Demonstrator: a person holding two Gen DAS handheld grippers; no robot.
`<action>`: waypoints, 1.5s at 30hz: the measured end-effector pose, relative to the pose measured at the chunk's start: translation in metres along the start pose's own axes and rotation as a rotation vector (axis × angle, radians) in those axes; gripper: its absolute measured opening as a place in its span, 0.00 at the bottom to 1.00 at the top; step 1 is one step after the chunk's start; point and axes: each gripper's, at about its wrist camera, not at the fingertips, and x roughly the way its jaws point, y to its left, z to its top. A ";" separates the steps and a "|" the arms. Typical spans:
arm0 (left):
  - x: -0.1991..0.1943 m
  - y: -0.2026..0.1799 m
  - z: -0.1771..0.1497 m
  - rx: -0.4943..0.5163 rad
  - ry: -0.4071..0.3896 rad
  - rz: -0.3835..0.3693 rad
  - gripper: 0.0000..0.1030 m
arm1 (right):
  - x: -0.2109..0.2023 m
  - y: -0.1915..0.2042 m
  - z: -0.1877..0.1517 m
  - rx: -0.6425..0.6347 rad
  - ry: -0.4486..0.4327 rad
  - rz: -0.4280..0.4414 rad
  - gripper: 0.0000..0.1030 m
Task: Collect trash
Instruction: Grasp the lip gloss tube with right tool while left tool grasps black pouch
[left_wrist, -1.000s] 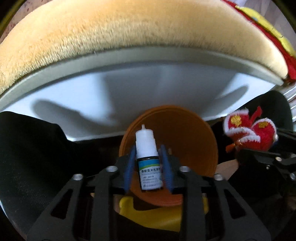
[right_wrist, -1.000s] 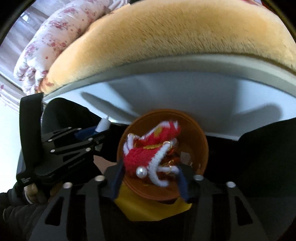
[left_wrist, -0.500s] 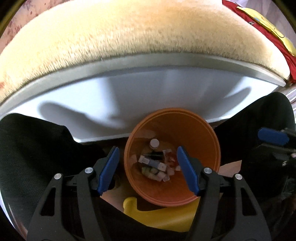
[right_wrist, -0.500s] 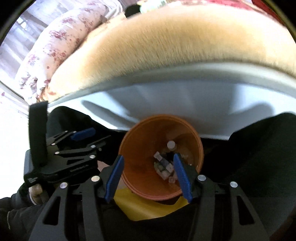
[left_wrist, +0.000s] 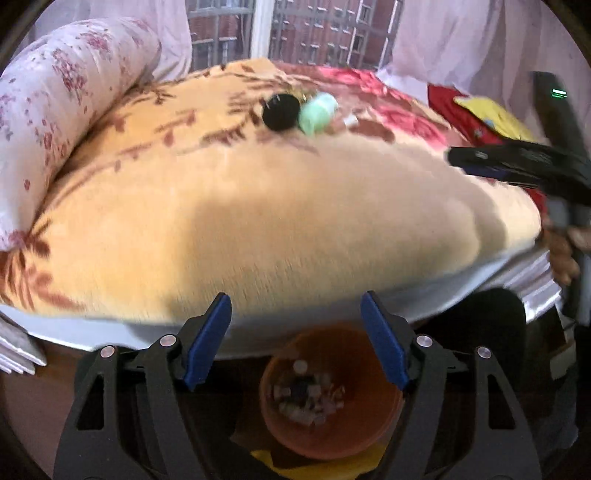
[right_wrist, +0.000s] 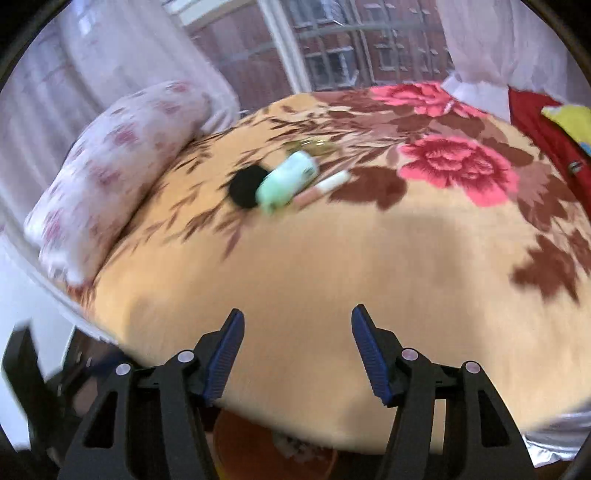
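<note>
An orange bin with small trash pieces inside stands on the floor below the bed edge, under my open, empty left gripper. Only its rim shows in the right wrist view. My right gripper is open and empty above the bed's near part. Far up the flowered blanket lie a black round thing, a mint-green item and a small white tube. In the left wrist view they show as the black thing and the green item.
A rolled flowered quilt lies along the bed's left side. A red and yellow cloth lies at the right. The right gripper's body crosses the left wrist view at the right. A window stands behind the bed.
A second ago the left gripper held a small dropper bottle and the right a red plush ornament over the bin. Both opened and let go. Both have since tilted up towards the bed.
</note>
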 end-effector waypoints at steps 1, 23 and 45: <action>0.001 0.001 0.005 -0.005 -0.012 0.010 0.69 | 0.013 -0.008 0.016 0.049 0.017 0.028 0.57; 0.027 0.032 0.031 -0.073 -0.033 -0.042 0.69 | 0.188 -0.013 0.141 0.350 0.204 -0.187 0.28; 0.143 0.022 0.233 -0.166 0.030 -0.060 0.69 | 0.036 -0.035 0.038 0.189 -0.018 0.099 0.17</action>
